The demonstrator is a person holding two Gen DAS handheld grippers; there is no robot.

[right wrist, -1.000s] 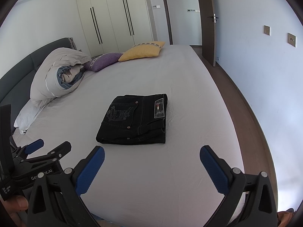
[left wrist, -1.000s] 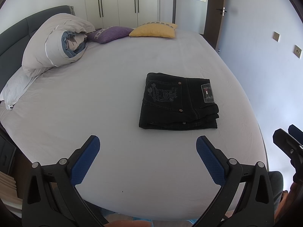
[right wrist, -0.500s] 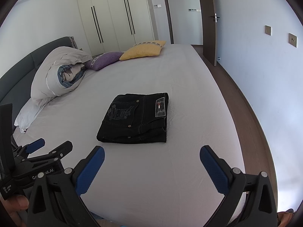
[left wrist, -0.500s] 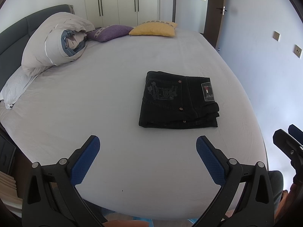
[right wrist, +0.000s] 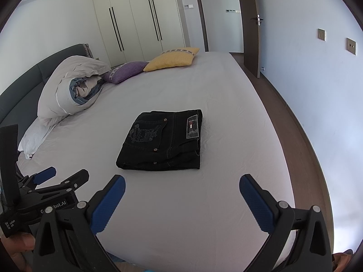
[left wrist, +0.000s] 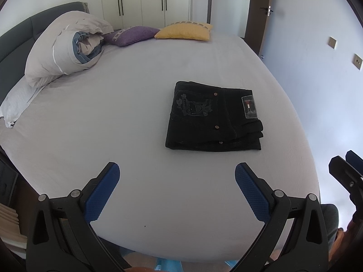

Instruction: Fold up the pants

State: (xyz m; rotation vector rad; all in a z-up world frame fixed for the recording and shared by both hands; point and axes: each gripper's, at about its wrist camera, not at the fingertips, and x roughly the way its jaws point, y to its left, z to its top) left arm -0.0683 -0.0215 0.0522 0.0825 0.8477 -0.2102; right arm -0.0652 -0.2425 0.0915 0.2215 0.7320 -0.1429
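Black pants point(left wrist: 211, 117) point(right wrist: 162, 141) lie folded into a compact rectangle on the white bed sheet point(left wrist: 113, 117), back pocket embroidery and a brand patch facing up. My left gripper point(left wrist: 177, 181) is open, held over the near edge of the bed, well short of the pants, with nothing between its blue pads. My right gripper point(right wrist: 181, 192) is open too, also short of the pants and holding nothing. The left gripper point(right wrist: 61, 178) shows at the lower left of the right wrist view, and part of the right gripper point(left wrist: 347, 172) at the right edge of the left wrist view.
A rolled grey duvet point(left wrist: 65, 47) and a white pillow point(left wrist: 15, 104) lie at the headboard side on the left. A purple cushion point(left wrist: 133, 35) and a yellow cushion point(left wrist: 186, 30) sit at the far end. Wardrobe doors point(right wrist: 140, 22) and a door point(right wrist: 251, 27) stand beyond.
Both grippers have drifted back slightly from the pants, staying open. The pants have not moved.
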